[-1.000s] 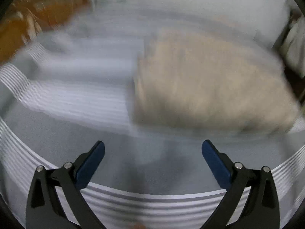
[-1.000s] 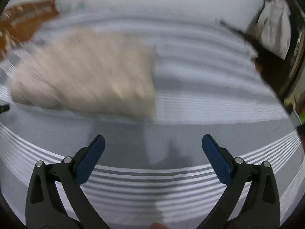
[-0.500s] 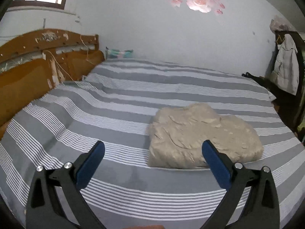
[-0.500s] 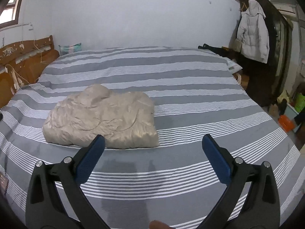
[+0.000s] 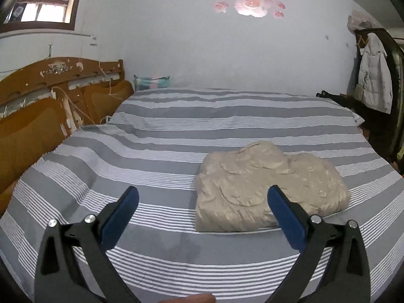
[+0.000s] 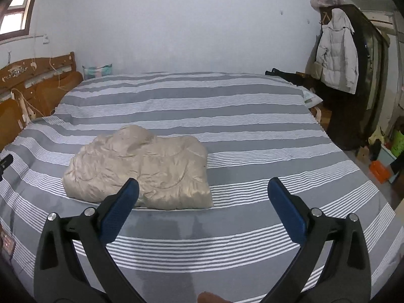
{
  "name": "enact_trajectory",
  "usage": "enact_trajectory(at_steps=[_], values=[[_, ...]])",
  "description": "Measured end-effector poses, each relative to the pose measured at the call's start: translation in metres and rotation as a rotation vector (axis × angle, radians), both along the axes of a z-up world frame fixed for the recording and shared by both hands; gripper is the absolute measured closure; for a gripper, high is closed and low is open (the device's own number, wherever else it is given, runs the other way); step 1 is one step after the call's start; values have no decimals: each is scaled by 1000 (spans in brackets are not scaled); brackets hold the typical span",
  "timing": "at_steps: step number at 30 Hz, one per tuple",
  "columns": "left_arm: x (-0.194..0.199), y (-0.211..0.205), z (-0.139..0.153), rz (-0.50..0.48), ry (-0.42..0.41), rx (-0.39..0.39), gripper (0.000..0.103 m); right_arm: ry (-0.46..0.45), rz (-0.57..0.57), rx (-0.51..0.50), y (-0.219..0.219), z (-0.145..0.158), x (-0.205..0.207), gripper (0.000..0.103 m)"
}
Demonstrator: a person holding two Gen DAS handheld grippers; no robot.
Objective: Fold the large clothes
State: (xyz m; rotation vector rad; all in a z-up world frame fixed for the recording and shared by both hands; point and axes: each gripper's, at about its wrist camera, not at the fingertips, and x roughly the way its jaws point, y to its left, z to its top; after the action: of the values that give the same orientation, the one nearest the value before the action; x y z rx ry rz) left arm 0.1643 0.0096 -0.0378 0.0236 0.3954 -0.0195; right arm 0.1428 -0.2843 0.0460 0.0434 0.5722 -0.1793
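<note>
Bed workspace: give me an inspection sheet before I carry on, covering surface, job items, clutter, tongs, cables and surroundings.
Surface: grey and white striped bedsheet, spread flat with a rumpled ridge near the headboard side.
Job's things: beige quilted padded garment, folded into a compact bundle on the sheet.
Clutter: nothing seen on the bed besides the bundle.
Tongs: left tongs open, empty; right tongs open, empty; both short of the bundle.
Cables: pale cords hanging over the carved wooden headboard.
Surroundings: white puffer jacket hanging on a dark wardrobe; pink rose wall decal; window.
</note>
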Motion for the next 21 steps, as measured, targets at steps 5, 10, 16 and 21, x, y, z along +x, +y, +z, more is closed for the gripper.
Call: enact_trajectory(at_steps=[5, 10, 16, 21], values=[[0, 3, 2, 11, 8, -10, 2, -2, 3, -2, 1, 3, 0, 3], [-2, 4, 2, 18, 12, -4, 2, 5, 10, -4, 3, 3, -1, 3], [-6, 6, 0, 23, 20, 1, 2, 8, 19, 1, 1, 4, -3, 3], [-9, 2, 1, 10, 9, 17, 2, 2, 22, 1, 2, 5, -4, 3]])
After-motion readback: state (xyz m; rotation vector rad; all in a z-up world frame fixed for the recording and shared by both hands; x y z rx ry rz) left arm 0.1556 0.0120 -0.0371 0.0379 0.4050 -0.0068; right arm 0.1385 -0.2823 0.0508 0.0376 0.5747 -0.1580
